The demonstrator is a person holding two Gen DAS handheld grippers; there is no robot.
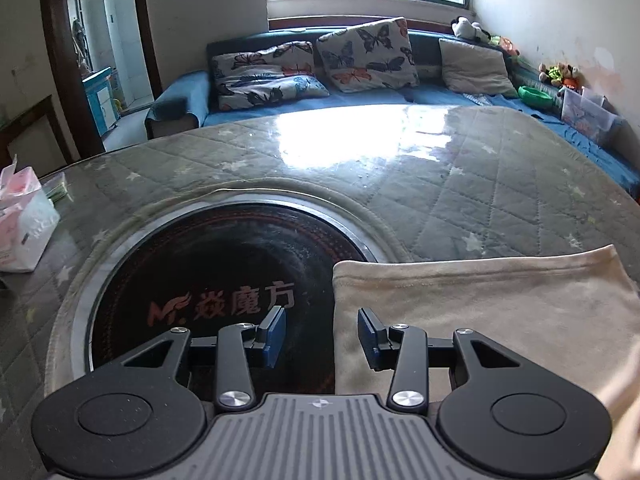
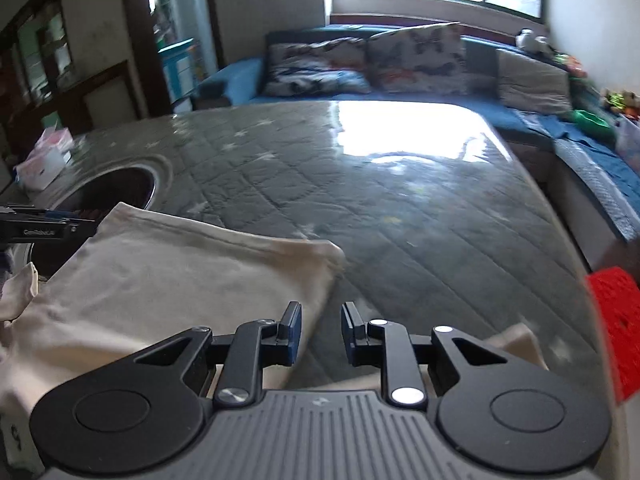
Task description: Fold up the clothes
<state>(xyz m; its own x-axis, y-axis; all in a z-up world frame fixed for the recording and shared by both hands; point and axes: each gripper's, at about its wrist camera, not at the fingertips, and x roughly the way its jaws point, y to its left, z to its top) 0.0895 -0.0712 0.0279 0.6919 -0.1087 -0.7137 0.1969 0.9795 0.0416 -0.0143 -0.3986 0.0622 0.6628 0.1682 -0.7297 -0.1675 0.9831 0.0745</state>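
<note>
Nearest, the left gripper point(image 1: 322, 330) is held with jaws apart and empty over the cream garment's point(image 1: 480, 312) 9 o'clock edge; the right gripper point(image 2: 320, 330), jaws apart, nothing clamped, is seen at its 3 o'clock edge on the surface point(image 2: 400, 208).

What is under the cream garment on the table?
The cream garment lies on the glass-topped quilted table cover, and its left edge overlaps the round black cooktop set into the table. Whatever lies beneath the rest of the fabric is covered and cannot be seen.
</note>
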